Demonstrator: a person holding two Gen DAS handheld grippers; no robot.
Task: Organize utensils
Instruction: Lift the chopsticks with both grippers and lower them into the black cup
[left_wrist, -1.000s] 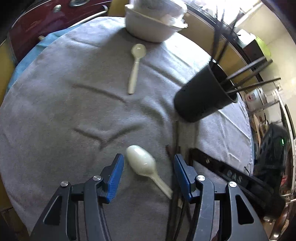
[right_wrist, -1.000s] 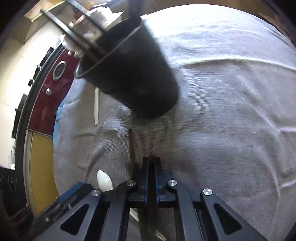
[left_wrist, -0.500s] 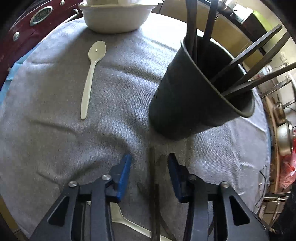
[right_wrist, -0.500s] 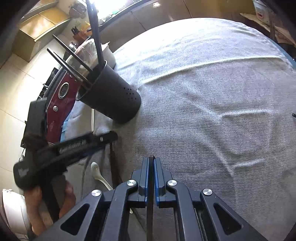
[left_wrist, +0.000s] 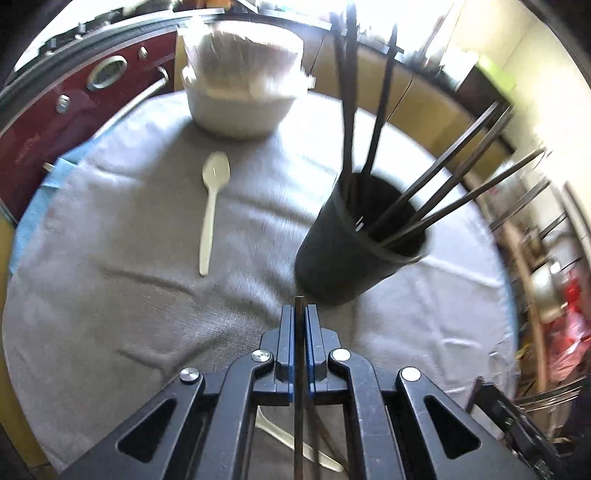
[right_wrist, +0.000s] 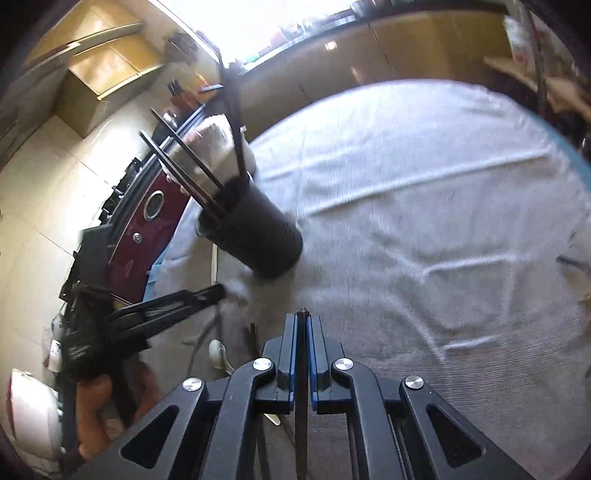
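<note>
Chopsticks are the business here: each claw is pressed together on one thin dark chopstick, the left claw (left_wrist: 299, 314) pinching a stick (left_wrist: 298, 406) whose tip pokes just past its blue pads, the right claw (right_wrist: 302, 321) pinching a stick with a pointed tip (right_wrist: 302, 369). Both are lifted off the grey towel-covered counter (left_wrist: 110, 295), near the black cylindrical utensil holder (left_wrist: 343, 266), which already carries several long dark chopsticks (left_wrist: 443, 192) leaning out of its mouth.

Judging by the task, the step in hand is carrying these to the holder. To do it well, I'd raise each stick above the rim, tip it near upright, and lower it into a gap between the leaning ones, one claw at a time so they don't collide or knock the holder.

The left wrist view alone shows the holder's open mouth, a cream plastic spoon (left_wrist: 212, 206) lying apart on the cloth, a white bowl (left_wrist: 240, 92) behind it and a second pale spoon (left_wrist: 280, 435) under the claw. The right wrist view alone shows the left tool from outside and the hand (right_wrist: 96, 413) gripping it
</note>
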